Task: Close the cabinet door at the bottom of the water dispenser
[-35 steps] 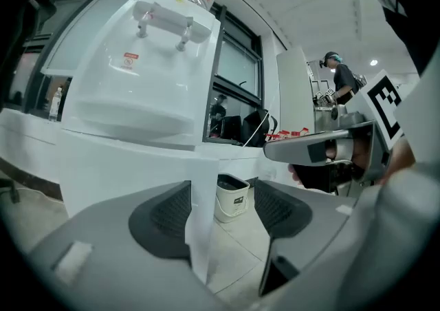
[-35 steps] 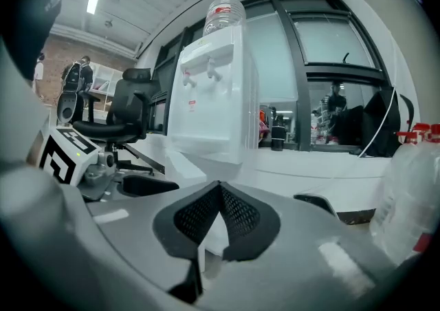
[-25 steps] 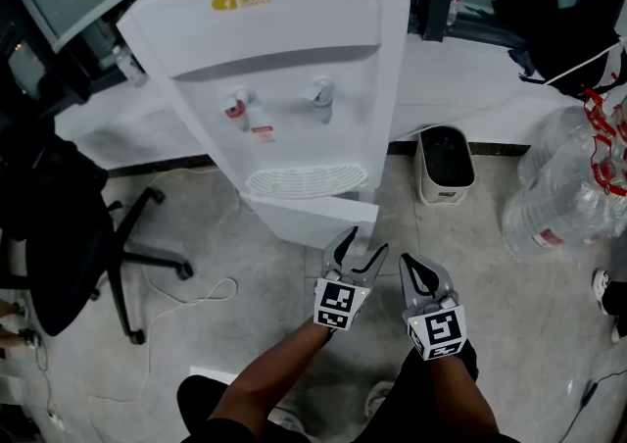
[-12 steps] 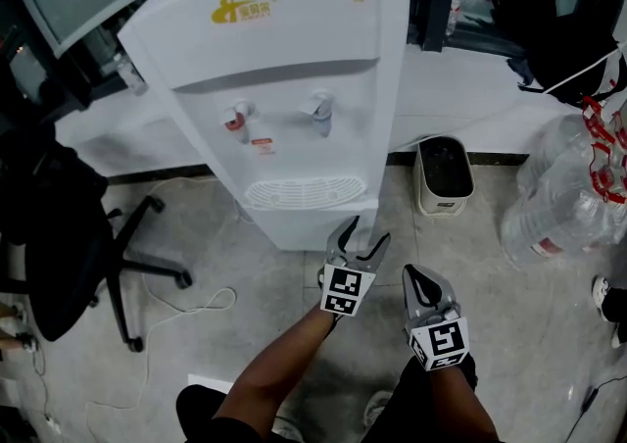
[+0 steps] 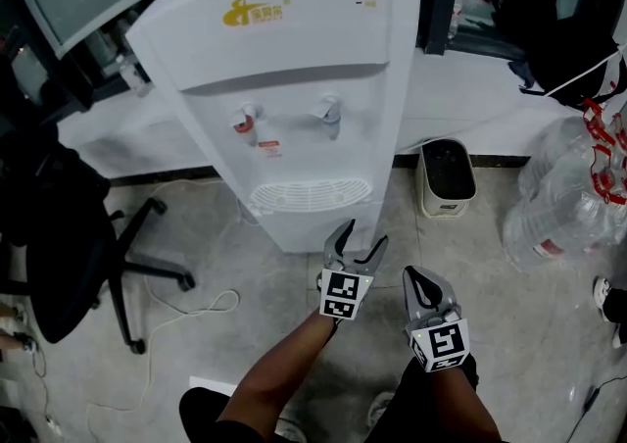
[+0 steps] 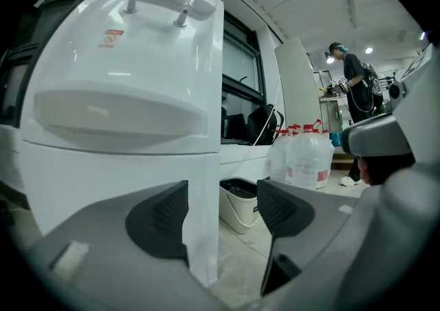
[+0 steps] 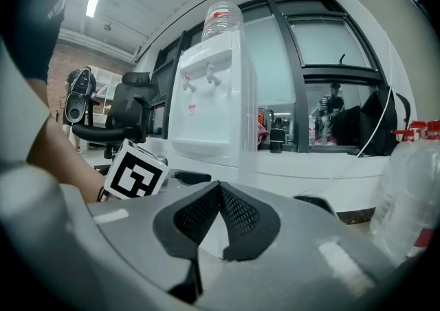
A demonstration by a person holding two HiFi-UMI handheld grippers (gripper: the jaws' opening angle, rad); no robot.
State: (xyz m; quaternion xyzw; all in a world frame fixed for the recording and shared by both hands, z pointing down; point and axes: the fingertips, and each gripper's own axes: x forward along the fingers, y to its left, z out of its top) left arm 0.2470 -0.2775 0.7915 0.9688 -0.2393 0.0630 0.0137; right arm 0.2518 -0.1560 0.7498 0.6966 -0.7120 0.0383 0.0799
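The white water dispenser stands in the middle of the head view. Its bottom cabinet door lies flush with the body. My left gripper is right in front of the door's lower right corner, and its jaws are opening. In the left gripper view the door fills the left side. The dispenser's corner edge shows in the gap of the left gripper, and the pads do not press on it. My right gripper hangs to the right, shut and empty. Its tips meet in the right gripper view.
A black office chair stands at the left, with a loose cable on the floor beside it. A white bin sits right of the dispenser. Large water bottles crowd the right edge. A person stands far off.
The cabinet door, ajar a second ago, now lies flush with the dispenser. My left gripper has moved forward toward it and opened wider. The right gripper has kept still.
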